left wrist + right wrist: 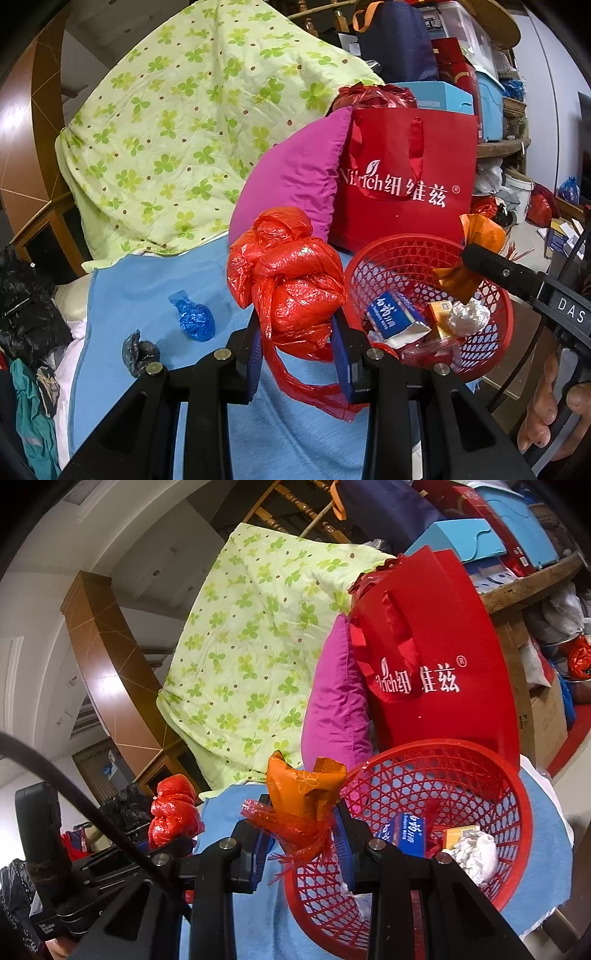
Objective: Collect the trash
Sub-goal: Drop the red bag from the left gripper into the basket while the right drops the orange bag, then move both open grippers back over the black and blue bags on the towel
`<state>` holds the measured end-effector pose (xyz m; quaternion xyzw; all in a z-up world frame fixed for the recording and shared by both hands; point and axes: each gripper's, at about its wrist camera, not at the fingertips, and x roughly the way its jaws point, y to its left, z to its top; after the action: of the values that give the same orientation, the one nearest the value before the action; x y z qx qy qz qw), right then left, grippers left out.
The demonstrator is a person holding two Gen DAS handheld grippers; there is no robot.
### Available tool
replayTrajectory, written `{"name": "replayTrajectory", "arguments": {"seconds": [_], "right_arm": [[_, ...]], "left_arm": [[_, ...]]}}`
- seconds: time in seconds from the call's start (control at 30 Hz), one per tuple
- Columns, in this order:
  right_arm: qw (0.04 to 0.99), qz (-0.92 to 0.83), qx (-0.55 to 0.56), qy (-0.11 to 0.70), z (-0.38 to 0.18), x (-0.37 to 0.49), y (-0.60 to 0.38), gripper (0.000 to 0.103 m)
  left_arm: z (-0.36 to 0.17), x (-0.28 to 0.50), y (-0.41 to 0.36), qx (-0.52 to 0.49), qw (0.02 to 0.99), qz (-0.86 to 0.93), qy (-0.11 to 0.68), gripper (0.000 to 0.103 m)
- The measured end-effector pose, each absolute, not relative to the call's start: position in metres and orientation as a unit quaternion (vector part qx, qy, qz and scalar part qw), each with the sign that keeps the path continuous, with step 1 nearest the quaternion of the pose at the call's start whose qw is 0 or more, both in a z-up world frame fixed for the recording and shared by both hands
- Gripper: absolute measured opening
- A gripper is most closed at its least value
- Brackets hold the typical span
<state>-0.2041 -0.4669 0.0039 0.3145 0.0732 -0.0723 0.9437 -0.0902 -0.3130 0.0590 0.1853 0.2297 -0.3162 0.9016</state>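
Cluttered bed (147, 280): left tool (297, 343) clamped red bag (291, 280), right tool (304, 834) clamped orange wrapper (303, 786), both near red basket (495, 295) at right edge for dropping.

Two fisheye views are provided, each mounted behind a gripper's fingers and directed forward along them. The left wrist view is angled downward over the blue sheet (147, 291), at close range, with the red mesh basket (498, 314) to its right. The right wrist view is held nearer to level and rolled, set just beside the basket (517, 812). Shared by both are the basket, the red paper bag (406, 177) (443, 686), the magenta cushion (291, 177) (336, 709) and the green clover quilt (177, 140) (251, 646). Each gripper is caught in the other's view: the right gripper (458, 273) at the right edge, the left gripper (173, 834) at lower left.
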Motion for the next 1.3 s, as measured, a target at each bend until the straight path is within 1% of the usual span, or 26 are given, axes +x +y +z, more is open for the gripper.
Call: {"name": "replayTrajectory", "arguments": {"seconds": [0.33, 0.6, 0.87, 0.93, 1.0, 1.07, 1.13, 1.3], "right_arm": [[0.936, -0.086, 0.334, 0.062, 0.0, -0.219, -0.483, 0.034], [0.921, -0.103, 0.373, 0.049, -0.009, -0.234, -0.504, 0.034], [0.896, -0.133, 0.42, 0.05, -0.022, -0.242, -0.525, 0.036], [0.888, -0.14, 0.434, 0.057, -0.026, -0.242, -0.531, 0.036], [0.88, -0.143, 0.449, 0.066, -0.03, -0.239, -0.535, 0.04], [0.868, -0.141, 0.471, 0.073, -0.036, -0.237, -0.539, 0.072], [0.861, -0.141, 0.485, 0.062, -0.038, -0.239, -0.539, 0.072], [0.879, -0.124, 0.459, 0.042, -0.025, -0.233, -0.525, 0.072]], "left_arm": [[0.063, -0.1, -0.337, 0.19, 0.893, -0.342, 0.224, 0.036], [0.066, -0.101, -0.356, 0.16, 0.863, -0.417, 0.234, 0.037], [0.046, -0.086, -0.382, 0.116, 0.812, -0.483, 0.306, 0.037], [0.037, -0.087, -0.389, 0.121, 0.803, -0.488, 0.319, 0.044], [0.029, -0.09, -0.393, 0.132, 0.803, -0.483, 0.323, 0.061], [0.025, -0.092, -0.391, 0.139, 0.808, -0.477, 0.317, 0.064], [0.023, -0.092, -0.386, 0.143, 0.81, -0.474, 0.315, 0.064], [0.028, -0.092, -0.356, 0.137, 0.824, -0.459, 0.301, 0.064]]}}
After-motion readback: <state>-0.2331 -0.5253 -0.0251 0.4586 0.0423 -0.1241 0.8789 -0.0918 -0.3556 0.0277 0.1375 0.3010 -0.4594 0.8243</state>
